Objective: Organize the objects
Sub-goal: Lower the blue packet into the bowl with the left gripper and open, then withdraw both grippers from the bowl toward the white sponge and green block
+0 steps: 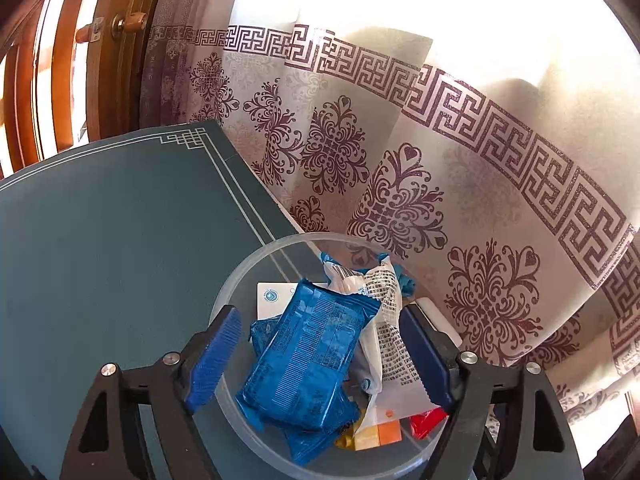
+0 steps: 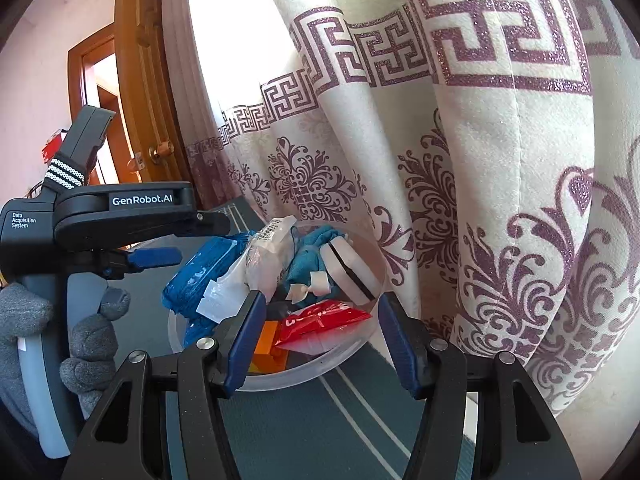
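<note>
A clear round plastic bin stands on the dark teal table by the curtain. It holds blue snack packets, a white printed wrapper, an orange block and a red packet. My left gripper is open, right above the bin, its fingers on either side of the top blue packet. In the right wrist view the bin shows the red packet, a teal cloth and a white box. My right gripper is open and empty at the bin's near rim.
A cream curtain with purple pattern hangs right behind the bin. A wooden door stands at the left. The left gripper body and a grey gloved hand fill the left of the right wrist view.
</note>
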